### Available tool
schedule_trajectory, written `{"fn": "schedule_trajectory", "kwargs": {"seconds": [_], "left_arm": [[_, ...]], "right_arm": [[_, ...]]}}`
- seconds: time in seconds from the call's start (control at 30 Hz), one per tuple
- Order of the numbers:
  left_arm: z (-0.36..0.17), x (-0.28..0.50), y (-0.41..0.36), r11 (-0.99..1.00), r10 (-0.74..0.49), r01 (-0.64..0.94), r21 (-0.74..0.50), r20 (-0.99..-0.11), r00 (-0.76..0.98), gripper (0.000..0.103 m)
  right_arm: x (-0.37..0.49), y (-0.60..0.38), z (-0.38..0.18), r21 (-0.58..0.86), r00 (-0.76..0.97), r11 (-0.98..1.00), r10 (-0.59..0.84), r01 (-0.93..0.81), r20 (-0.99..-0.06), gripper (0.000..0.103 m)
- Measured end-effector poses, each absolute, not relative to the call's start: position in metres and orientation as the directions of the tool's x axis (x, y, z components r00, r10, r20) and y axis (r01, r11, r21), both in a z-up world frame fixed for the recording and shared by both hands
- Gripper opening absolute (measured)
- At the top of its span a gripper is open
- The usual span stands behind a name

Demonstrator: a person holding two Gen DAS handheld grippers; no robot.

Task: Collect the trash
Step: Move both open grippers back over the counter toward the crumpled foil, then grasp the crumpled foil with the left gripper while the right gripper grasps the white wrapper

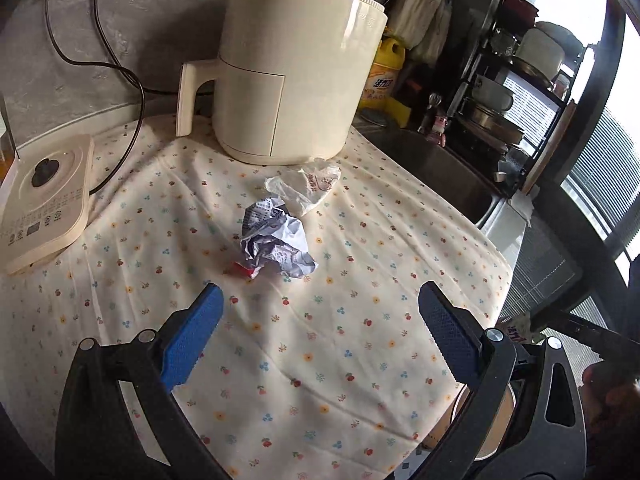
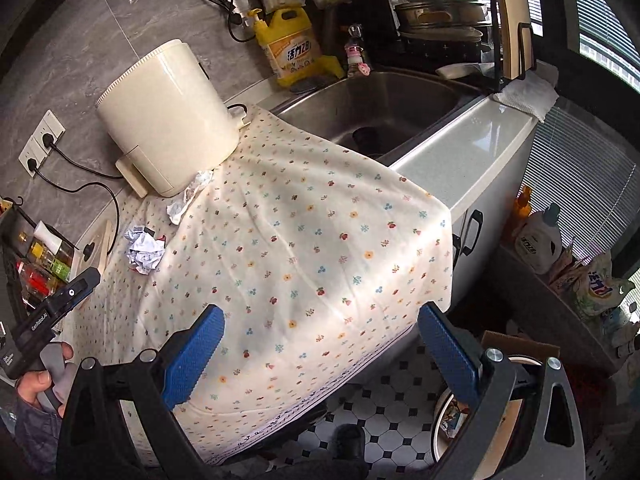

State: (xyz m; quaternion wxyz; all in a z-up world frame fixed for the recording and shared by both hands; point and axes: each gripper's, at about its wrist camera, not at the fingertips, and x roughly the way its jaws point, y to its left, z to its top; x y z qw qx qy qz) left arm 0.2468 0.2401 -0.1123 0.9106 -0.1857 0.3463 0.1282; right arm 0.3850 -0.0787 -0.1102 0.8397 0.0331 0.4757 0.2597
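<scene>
A crumpled printed paper ball (image 1: 276, 240) lies on the flowered cloth (image 1: 320, 360), with a small red scrap (image 1: 242, 269) at its near edge. Behind it a crumpled clear plastic wrapper (image 1: 306, 184) rests against the cream appliance. My left gripper (image 1: 320, 312) stands open a short way in front of the paper ball, nothing between its blue fingers. The right wrist view shows the same paper ball (image 2: 145, 250), the red scrap (image 2: 161, 237) and the wrapper (image 2: 188, 196) far to the left. My right gripper (image 2: 322, 332) hangs open over the cloth's front edge, holding nothing.
A cream air fryer (image 1: 296, 72) stands at the back, a flat cream cooker base (image 1: 44, 204) at left with cords. A steel sink (image 2: 376, 108) and yellow detergent bottle (image 2: 292, 44) lie to the right. A round bin (image 2: 476, 412) sits on the tiled floor below.
</scene>
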Motion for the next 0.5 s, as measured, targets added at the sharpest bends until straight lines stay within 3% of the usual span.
{"fn": "schedule_trajectory", "kwargs": {"seconds": [0.5], "left_arm": [[-0.135, 0.287, 0.299, 0.926, 0.043, -0.287, -0.245, -0.687, 0.725, 0.097]], "right_arm": [[0.387, -0.001, -0.119, 0.273, 0.432, 0.882, 0.433, -0.384, -0.791, 0.095]]}}
